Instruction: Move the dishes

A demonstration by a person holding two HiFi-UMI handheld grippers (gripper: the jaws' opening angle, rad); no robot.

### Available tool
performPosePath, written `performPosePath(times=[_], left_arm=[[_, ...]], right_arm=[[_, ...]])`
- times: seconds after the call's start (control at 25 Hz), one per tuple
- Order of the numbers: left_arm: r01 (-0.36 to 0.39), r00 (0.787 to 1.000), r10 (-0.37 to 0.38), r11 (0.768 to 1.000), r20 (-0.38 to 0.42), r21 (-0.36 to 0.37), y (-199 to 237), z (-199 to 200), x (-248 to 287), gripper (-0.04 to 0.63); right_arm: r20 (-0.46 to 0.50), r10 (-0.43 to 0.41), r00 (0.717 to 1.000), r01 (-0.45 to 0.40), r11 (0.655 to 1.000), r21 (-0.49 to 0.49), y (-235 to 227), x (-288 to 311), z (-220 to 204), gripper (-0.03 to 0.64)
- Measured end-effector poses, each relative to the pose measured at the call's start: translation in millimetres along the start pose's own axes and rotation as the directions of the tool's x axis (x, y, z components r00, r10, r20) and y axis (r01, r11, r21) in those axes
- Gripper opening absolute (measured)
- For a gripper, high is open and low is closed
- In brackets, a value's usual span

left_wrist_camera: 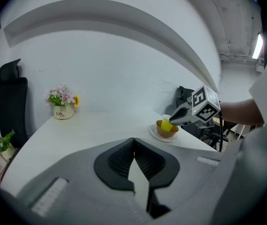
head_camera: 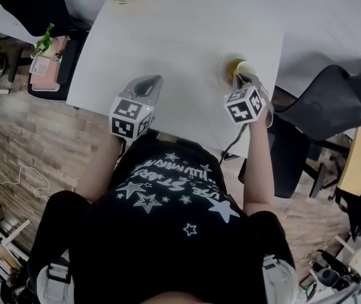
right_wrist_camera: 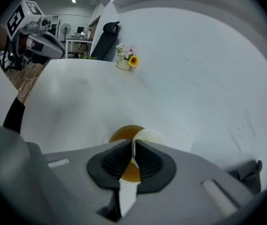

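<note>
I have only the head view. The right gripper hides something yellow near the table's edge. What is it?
Observer: A yellow cup, white inside.
Operator: Is it held?
Observer: Yes. The right gripper has its jaws shut on the cup's rim.
Operator: What is under the cup?
Observer: It sits in a brown bowl, which stands on a white plate.
Operator: And the left gripper?
Observer: The left gripper is shut, with nothing between its jaws.
</note>
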State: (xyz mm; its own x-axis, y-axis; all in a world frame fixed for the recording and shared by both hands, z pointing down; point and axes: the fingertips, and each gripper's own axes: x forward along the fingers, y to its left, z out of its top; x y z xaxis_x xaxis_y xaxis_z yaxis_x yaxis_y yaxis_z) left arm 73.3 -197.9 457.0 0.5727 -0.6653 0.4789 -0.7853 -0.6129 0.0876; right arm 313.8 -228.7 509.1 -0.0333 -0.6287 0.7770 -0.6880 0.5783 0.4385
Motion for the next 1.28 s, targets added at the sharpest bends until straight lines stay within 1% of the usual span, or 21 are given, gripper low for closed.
performPosePath(times=[0.12, 0.36, 0.48, 0.6, 0.68, 0.92, 1.12, 1.28], left_arm=[[-0.016, 1.0, 0.016, 1.0, 0.009, -0.012, 2, 1, -1, 0.011], [-0.043, 0.998, 0.044, 0.999, 0.043, -0.026, 7, 11, 4, 0.011], [-0.064, 0.996, 0.066, 0.997, 0.054, -0.037, 13, 15, 6, 0.011], [-0.088, 0.994, 0.091, 0.994, 0.059, -0.059, 20, 17, 8, 0.011], [-0.104, 0.992, 0.108, 0.992, 0.061, -0.074, 24, 17, 9, 0.011], [-0.136, 0.989, 0.141, 0.986, 0.046, -0.101, 34, 14, 12, 0.011], [-0.145, 0.989, 0.148, 0.981, 0.013, -0.131, 40, 5, 16, 0.011], [-0.146, 0.989, 0.147, 0.981, 0.003, -0.127, 42, 4, 18, 0.011]], right_arm=[[0.029, 0.009, 1.0, -0.009, 1.0, 0.019, -6, -12, 7, 0.026], [0.098, -0.015, 0.995, 0.013, 1.0, 0.023, -35, -30, 34, 0.026], [0.144, -0.005, 0.99, 0.001, 1.0, 0.027, -45, -23, 53, 0.026], [0.16, 0.019, 0.987, -0.019, 1.0, 0.001, -48, -7, 70, 0.026], [0.156, 0.039, 0.987, -0.035, 0.999, -0.031, -49, 5, 78, 0.026], [0.101, 0.102, 0.99, -0.092, 0.991, -0.096, -45, 43, 88, 0.026], [0.062, 0.137, 0.989, -0.129, 0.985, -0.115, -35, 66, 87, 0.026], [0.043, 0.156, 0.987, -0.15, 0.982, -0.114, -30, 73, 84, 0.026]])
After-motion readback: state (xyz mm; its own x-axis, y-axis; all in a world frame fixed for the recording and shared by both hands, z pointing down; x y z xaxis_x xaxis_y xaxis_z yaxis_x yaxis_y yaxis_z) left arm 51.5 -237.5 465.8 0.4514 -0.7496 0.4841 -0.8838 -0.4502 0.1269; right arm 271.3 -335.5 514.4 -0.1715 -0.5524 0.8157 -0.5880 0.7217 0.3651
